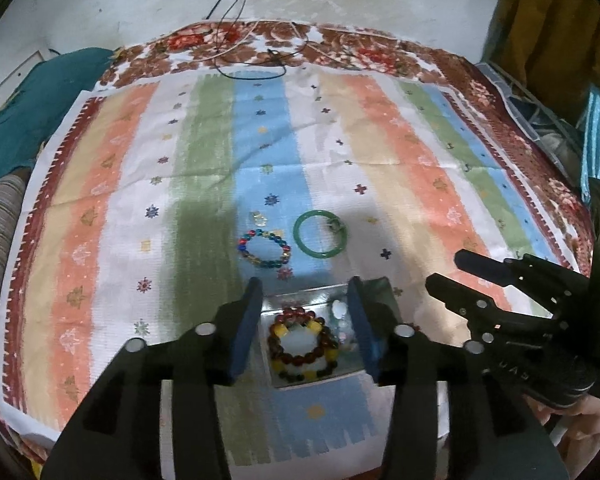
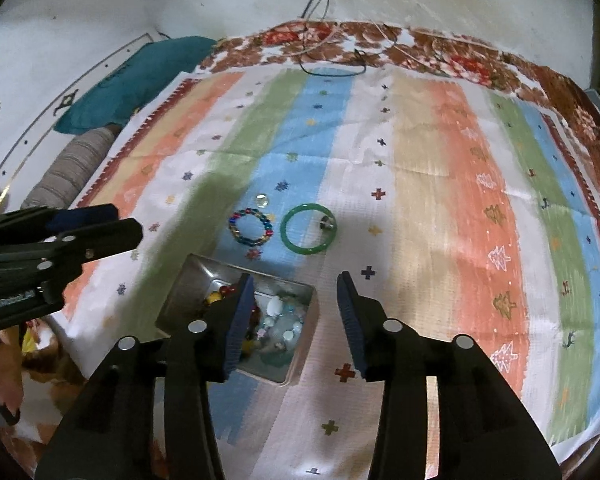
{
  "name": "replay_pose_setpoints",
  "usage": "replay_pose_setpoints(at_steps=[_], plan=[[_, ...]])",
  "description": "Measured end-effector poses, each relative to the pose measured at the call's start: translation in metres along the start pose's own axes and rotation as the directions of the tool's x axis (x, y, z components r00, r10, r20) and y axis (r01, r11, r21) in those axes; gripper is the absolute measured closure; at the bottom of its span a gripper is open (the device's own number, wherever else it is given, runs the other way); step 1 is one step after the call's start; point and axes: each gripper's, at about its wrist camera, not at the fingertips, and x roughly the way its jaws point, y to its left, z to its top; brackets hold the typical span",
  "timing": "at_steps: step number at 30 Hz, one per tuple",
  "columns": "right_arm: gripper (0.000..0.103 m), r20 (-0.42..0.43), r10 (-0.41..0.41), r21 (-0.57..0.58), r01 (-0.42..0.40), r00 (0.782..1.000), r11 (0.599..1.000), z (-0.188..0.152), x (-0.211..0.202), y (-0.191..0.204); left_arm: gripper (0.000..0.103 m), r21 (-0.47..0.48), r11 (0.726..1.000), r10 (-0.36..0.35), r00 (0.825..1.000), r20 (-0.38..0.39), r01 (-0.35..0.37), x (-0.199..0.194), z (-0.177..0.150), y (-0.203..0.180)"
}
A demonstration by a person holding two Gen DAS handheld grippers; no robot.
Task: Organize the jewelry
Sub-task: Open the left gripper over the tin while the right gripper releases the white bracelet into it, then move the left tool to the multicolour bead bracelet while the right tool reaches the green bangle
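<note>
A metal tin (image 1: 300, 295) (image 2: 196, 280) sits on the striped cloth and holds several bead bracelets (image 1: 302, 340) and pale stones (image 2: 278, 320). Beyond it lie a multicoloured bead bracelet (image 1: 265, 249) (image 2: 251, 227), a green bangle (image 1: 320, 234) (image 2: 308, 229) with a small ring (image 1: 335, 225) (image 2: 326, 222) on its rim, and a small clear piece (image 1: 259, 219) (image 2: 264, 200). My left gripper (image 1: 305, 286) is open and empty, hovering over the tin. My right gripper (image 2: 296, 280) is open and empty, just right of the tin; it shows in the left wrist view (image 1: 446, 270).
The striped cloth (image 1: 380, 168) lies over a floral blanket (image 1: 340, 46) on a bed against a white wall. A teal pillow (image 2: 140, 76) and a striped bolster (image 2: 68, 172) lie at the left. Dark cords (image 1: 252, 68) rest at the far edge.
</note>
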Motion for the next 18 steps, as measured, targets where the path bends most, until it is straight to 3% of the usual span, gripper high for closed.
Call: replay_pose_setpoints(at_steps=[10, 12, 14, 18], plan=[[0.051, -0.05, -0.008, 0.018, 0.009, 0.999, 1.0, 0.014, 0.027, -0.006, 0.044, -0.051, 0.998, 0.036, 0.999, -0.037, -0.038, 0.022, 0.015, 0.019], [0.048, -0.05, -0.014, 0.017, 0.015, 0.999, 1.0, 0.015, 0.03, -0.006, 0.034, -0.056, 0.997, 0.047, 0.998, -0.04, -0.049, 0.026, 0.017, 0.02], [0.043, -0.051, -0.031, 0.017, 0.031, 0.998, 0.999, 0.017, 0.033, -0.007, 0.033, -0.064, 0.995, 0.076, 0.996, -0.052, -0.079, 0.035, 0.02, 0.023], [0.043, -0.038, -0.064, 0.025, 0.065, 0.997, 0.998, 0.022, 0.038, -0.01, 0.033, -0.067, 0.993, 0.092, 0.992, -0.081, -0.097, 0.05, 0.025, 0.025]])
